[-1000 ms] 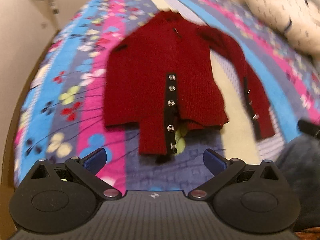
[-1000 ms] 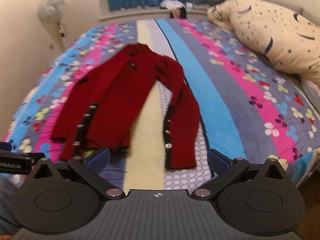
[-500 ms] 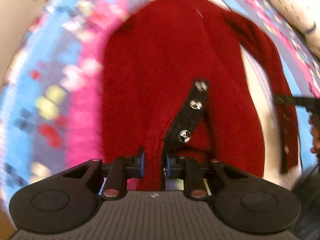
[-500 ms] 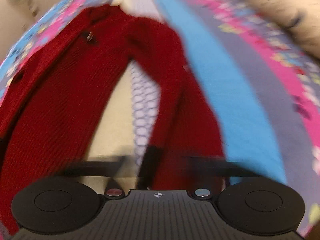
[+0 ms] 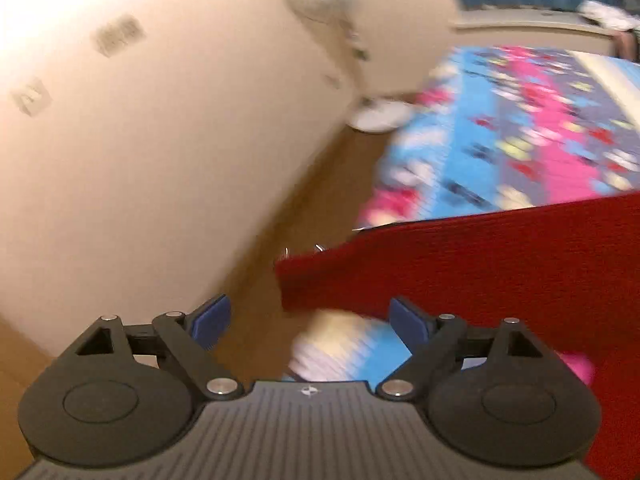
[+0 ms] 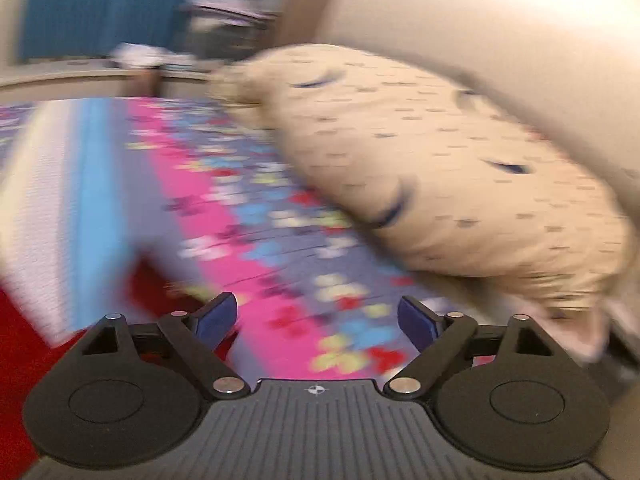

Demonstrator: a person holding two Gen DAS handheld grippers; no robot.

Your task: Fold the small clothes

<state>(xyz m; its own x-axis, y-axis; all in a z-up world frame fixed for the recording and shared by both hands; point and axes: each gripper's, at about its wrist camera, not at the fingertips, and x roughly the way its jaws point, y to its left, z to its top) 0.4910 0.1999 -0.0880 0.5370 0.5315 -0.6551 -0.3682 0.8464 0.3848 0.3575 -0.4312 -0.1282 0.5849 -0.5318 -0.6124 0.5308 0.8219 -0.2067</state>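
Spreading step: red cardigan (image 5: 500,264) lies on the bedspread (image 5: 520,128). Left gripper (image 5: 310,322) and right gripper (image 6: 316,320) jaws opening, nothing between. Next, likely regrasp an edge to fold.

Ribbed red knit cardigan (image 5: 500,264), matt
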